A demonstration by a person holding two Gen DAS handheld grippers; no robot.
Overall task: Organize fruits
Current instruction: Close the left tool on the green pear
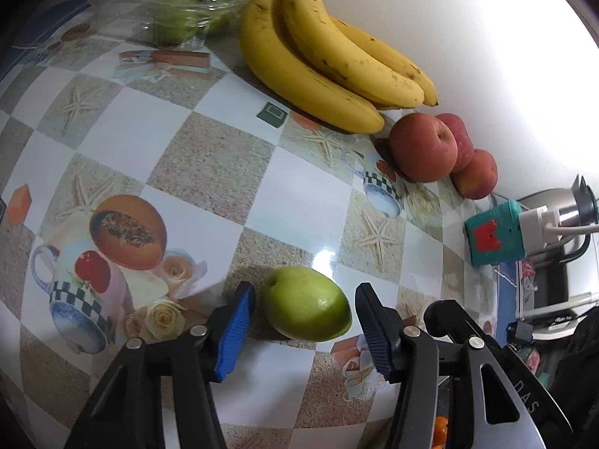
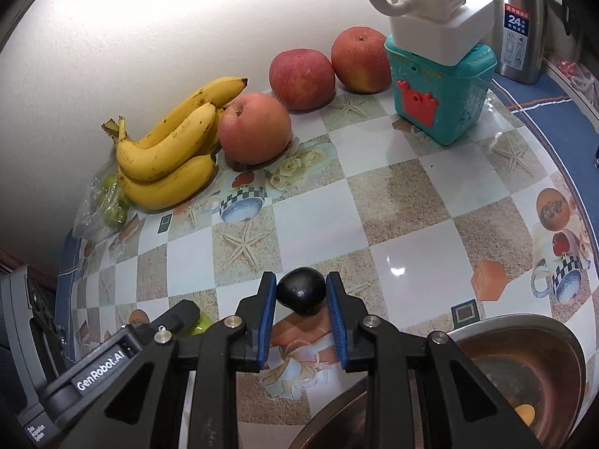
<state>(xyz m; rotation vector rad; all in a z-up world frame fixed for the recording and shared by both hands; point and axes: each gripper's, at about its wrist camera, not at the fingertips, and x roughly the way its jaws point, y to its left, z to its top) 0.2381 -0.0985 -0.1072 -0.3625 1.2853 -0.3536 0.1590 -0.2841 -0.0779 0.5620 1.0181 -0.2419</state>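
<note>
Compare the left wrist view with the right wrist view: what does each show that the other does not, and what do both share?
Only the left wrist view shows the left gripper with open jaws on either side of a green fruit on the table.

Only the right wrist view shows the right gripper shut on a dark fruit, and a metal bowl.

Both show the bananas, the three red apples, the teal box and the patterned tablecloth.

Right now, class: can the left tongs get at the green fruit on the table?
Probably yes: the green fruit already lies between the open left tongs, blue pads apart from it, nothing blocking.
</note>
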